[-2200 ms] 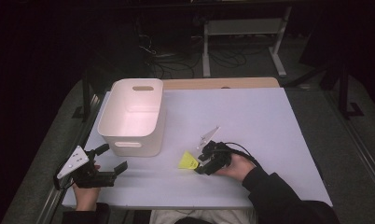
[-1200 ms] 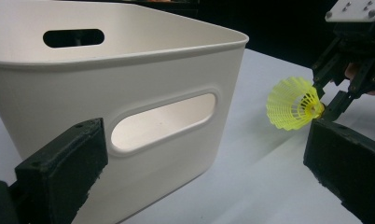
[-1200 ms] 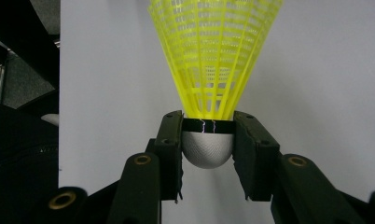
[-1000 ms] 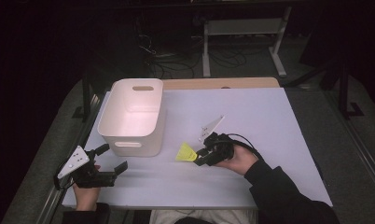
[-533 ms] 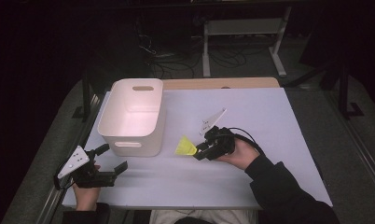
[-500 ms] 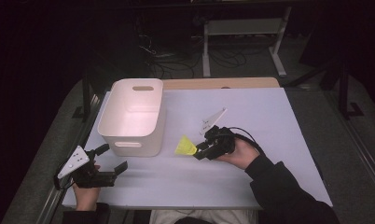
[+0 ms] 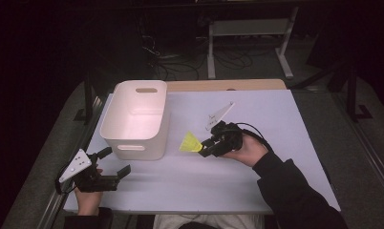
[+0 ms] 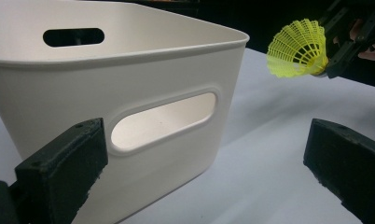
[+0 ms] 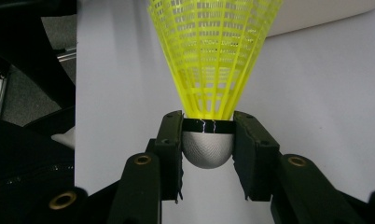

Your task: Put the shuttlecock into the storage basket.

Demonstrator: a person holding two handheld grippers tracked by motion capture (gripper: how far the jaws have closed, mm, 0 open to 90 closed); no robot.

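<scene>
A yellow plastic shuttlecock (image 7: 190,143) with a grey rounded head (image 9: 208,149) hangs above the white table top (image 7: 276,119), just right of the white bin (image 7: 118,129). My right gripper (image 9: 208,147) is shut on its head, with the mesh skirt (image 9: 213,51) pointing away from the jaws toward the bin. In the high view that gripper (image 7: 205,146) sits at mid table, held in a hand. My left gripper (image 7: 116,162) rests near the front left corner with its jaws wide open and nothing between them, facing the bin's handle slot (image 8: 164,119). The shuttlecock (image 8: 298,49) shows at upper right there.
The bin is open-topped and looks empty, standing at the table's left side. A wooden strip (image 7: 223,85) runs along the far edge. Behind the table are a metal stand (image 7: 247,33) and cables on the dark floor.
My right gripper has lifted the shuttlecock off the table and carried it a little up and toward the bin. The left gripper has stayed put.
</scene>
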